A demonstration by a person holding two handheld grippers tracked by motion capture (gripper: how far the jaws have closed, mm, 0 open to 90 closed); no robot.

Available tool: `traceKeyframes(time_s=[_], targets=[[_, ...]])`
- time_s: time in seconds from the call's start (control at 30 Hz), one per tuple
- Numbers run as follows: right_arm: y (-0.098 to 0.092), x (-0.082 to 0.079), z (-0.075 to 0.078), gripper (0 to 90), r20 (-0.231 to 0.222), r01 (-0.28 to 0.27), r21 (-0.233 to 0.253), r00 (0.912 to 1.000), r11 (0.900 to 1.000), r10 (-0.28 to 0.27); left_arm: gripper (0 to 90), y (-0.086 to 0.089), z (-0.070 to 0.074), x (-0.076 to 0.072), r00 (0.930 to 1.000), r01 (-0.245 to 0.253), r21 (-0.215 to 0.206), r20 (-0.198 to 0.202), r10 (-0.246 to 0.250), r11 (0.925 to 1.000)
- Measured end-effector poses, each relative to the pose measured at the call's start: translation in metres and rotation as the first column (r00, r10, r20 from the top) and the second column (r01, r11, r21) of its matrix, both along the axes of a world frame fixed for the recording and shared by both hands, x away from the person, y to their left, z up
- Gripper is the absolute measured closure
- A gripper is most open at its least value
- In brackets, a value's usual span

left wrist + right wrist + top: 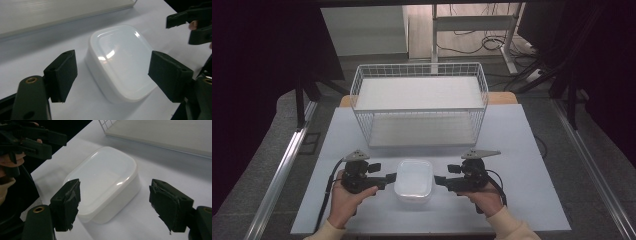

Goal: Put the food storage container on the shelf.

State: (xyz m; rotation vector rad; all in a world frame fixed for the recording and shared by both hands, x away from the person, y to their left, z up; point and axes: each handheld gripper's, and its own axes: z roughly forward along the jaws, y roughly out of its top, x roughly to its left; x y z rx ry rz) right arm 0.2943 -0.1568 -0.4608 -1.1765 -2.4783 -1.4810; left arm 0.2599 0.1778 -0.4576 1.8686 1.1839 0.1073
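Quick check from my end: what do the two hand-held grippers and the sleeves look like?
Both the left hand-held gripper and the right hand-held gripper are black, each topped by a grey three-cornered plate and trailing a black cable. Jaws are blocky black pads; the right's look frayed. Sleeves are cream.

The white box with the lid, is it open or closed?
Closed. The white box sits flat on the table with its lid seated all around the rim, as both gripper views show. What's inside cannot be told.

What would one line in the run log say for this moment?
left tongs: open, beside lidded white container | right tongs: open, opposite side | container: on table, ungripped | wire basket: behind
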Motion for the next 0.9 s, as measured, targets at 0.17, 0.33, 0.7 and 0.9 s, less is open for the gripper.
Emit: traceKeyframes(time_s=[0.17, 0.33, 0.7, 0.9], targets=[[0.010, 0.006, -0.002, 24.4, -0.044, 0.025, 0.022, 0.9987, 0.999, -0.024, 22.8, -0.005, -0.002, 0.011, 0.9989, 0.002, -0.035, -0.046, -0.004, 0.9994], [0.016, 0.011, -0.004, 25.2, -0.061, 0.034, 0.011, 0.9976, 0.999, -0.033, 23.3, -0.001, -0.009, 0.018, 0.9944, -0.019, -0.077, -0.105, 0.011, 0.9968], [0.029, 0.015, -0.020, 25.1, -0.117, 0.062, 0.003, 0.9912, 0.998, -0.061, 25.4, 0.005, -0.028, 0.027, 0.9770, -0.040, -0.177, -0.213, 0.002, 0.9833], [0.035, 0.015, -0.033, 25.9, -0.153, 0.073, -0.017, 0.9854, 0.997, -0.075, 27.1, 0.004, -0.035, 0.030, 0.9734, -0.047, -0.187, -0.229, 0.003, 0.9812]])
